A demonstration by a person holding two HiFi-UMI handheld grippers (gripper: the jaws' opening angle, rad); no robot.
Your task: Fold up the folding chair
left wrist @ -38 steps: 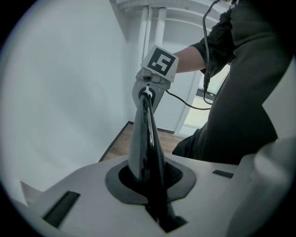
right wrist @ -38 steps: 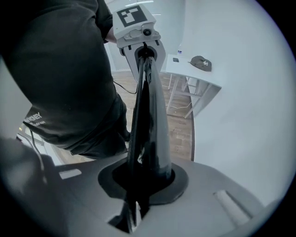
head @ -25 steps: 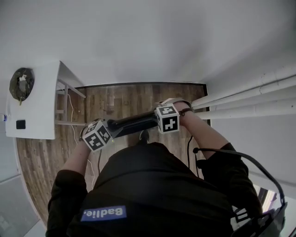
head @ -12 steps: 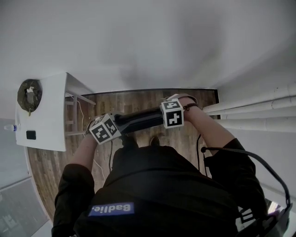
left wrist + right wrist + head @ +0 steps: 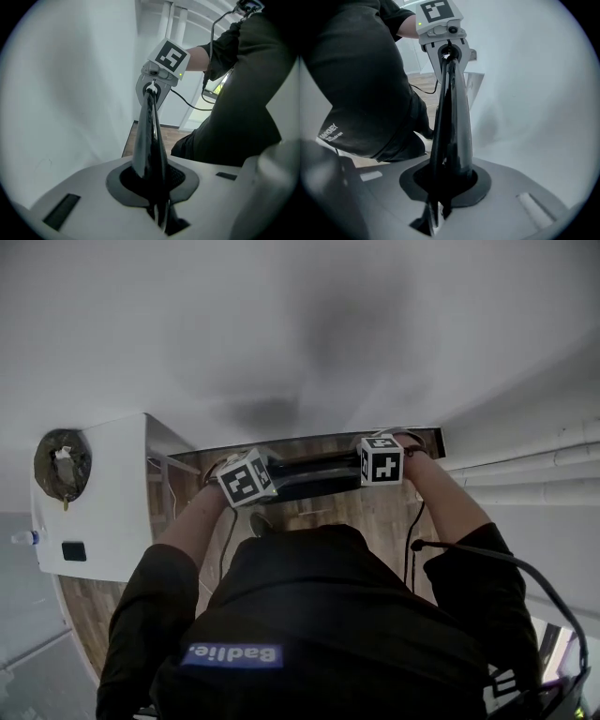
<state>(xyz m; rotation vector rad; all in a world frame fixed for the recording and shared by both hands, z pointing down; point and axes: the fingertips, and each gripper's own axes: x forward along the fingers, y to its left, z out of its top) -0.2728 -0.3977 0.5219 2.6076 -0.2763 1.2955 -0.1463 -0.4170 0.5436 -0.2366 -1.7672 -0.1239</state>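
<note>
Chair (image 5: 314, 476) first: in the head view it is a black glossy bar just above the middle of the frame, its long axis running left to right, almost level. Your left gripper (image 5: 246, 482) is clamped on its left end and your right gripper (image 5: 382, 463) on its right end, so neither hand is nearer; it hangs between them. Directly above it in the frame is the white wall (image 5: 300, 334), and the bar lies roughly along the wall's foot. Below it shows wood floor (image 5: 375, 517). At the left edge stands a white table (image 5: 108, 521) with a round dark thing (image 5: 61, 463) on top; white pipes (image 5: 525, 470) run along the right.

In the left gripper view the jaws are closed tight on the chair (image 5: 150, 136). It shows edge-on as a thin dark blade rising from lower centre to the right gripper (image 5: 151, 91) in the upper middle. Wall fills the left, your dark top (image 5: 243, 93) the right.

In the right gripper view the jaws likewise pinch the chair (image 5: 451, 117), which runs up to the left gripper (image 5: 447, 54) at top centre; wall is to the right.

So thin an edge suggests the chair is already folded flat. What remains, I judge, is to set it down or lean it, so keep its length parallel to the wall.
</note>
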